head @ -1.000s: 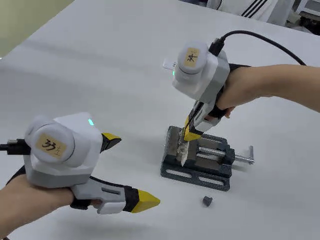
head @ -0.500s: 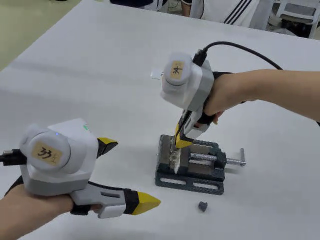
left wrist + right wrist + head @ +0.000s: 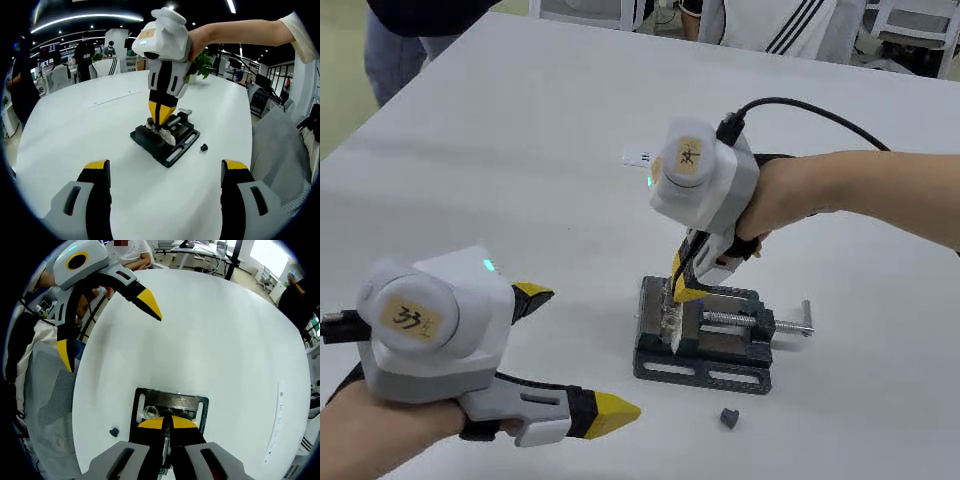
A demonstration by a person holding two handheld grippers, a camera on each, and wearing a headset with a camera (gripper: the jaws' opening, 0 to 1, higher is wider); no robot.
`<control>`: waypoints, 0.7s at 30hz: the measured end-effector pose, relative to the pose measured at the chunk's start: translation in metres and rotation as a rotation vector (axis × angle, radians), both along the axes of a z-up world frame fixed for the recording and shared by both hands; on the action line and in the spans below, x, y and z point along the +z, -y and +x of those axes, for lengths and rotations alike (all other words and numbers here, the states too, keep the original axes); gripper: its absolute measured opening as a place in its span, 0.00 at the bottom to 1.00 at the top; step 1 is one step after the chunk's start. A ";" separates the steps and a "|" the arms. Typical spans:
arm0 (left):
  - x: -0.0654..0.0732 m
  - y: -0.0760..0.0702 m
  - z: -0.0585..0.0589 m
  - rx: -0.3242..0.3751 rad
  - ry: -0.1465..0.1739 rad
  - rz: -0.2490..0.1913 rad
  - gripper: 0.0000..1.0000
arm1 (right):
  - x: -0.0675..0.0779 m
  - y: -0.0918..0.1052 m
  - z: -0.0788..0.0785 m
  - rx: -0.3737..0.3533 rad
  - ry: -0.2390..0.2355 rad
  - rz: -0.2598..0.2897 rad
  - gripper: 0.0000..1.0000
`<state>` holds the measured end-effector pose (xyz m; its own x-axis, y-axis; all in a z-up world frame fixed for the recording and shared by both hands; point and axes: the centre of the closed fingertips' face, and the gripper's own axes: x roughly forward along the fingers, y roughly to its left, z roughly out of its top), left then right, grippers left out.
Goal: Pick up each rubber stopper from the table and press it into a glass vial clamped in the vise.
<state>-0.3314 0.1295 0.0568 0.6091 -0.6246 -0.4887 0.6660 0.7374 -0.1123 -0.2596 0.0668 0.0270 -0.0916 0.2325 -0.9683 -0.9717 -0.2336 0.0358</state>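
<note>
A black vise (image 3: 702, 362) stands on the white table, with a glass vial (image 3: 672, 325) clamped between its jaws. My right gripper (image 3: 682, 291) hangs tip-down just over the vial, its yellow fingertips (image 3: 152, 423) pressed together; nothing shows between them. In the right gripper view the vial's round mouth (image 3: 149, 412) lies just left of those tips. A small dark rubber stopper (image 3: 728, 418) lies on the table in front of the vise (image 3: 166, 140). My left gripper (image 3: 575, 352) is low at the left, open, with nothing between its fingers (image 3: 97, 166).
The white table (image 3: 520, 150) is wide and bare around the vise. The vise's screw handle (image 3: 790, 325) sticks out to the right. A cable (image 3: 820, 110) trails from the right gripper. People and chairs are beyond the far edge of the table.
The head camera has shifted. My right gripper stays shut over the vial in the vise. The left gripper has hardly moved.
</note>
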 end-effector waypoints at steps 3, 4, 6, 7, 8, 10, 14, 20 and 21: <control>0.001 0.000 -0.001 0.000 -0.001 -0.001 0.90 | 0.001 0.000 -0.001 0.008 0.005 0.011 0.00; 0.001 0.000 -0.001 0.000 -0.001 0.001 0.90 | 0.001 0.000 -0.001 0.008 0.005 0.013 0.00; 0.001 0.000 -0.001 -0.002 -0.001 0.002 0.90 | 0.001 0.000 -0.001 0.017 0.009 0.020 0.00; 0.000 0.000 -0.001 -0.003 -0.002 0.001 0.90 | 0.001 -0.001 -0.001 0.018 0.010 0.021 0.00; 0.000 0.000 -0.001 -0.004 -0.002 0.002 0.90 | 0.001 0.000 -0.002 0.024 0.012 0.024 0.00; 0.000 -0.001 -0.001 -0.005 -0.003 0.003 0.90 | 0.001 0.000 -0.001 0.029 0.019 0.027 0.00; -0.001 -0.002 -0.002 -0.006 -0.004 0.004 0.90 | 0.002 0.000 -0.005 0.050 0.016 0.031 0.08; -0.002 -0.004 -0.003 -0.005 -0.004 0.006 0.90 | 0.010 -0.005 -0.007 0.075 0.032 0.084 0.17; -0.002 -0.004 -0.003 -0.005 -0.004 0.006 0.90 | 0.010 -0.004 -0.006 0.076 0.040 0.088 0.20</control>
<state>-0.3340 0.1334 0.0552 0.6039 -0.6246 -0.4951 0.6694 0.7346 -0.1103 -0.2660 0.0712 0.0369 -0.0742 0.3109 -0.9475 -0.9514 -0.3068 -0.0262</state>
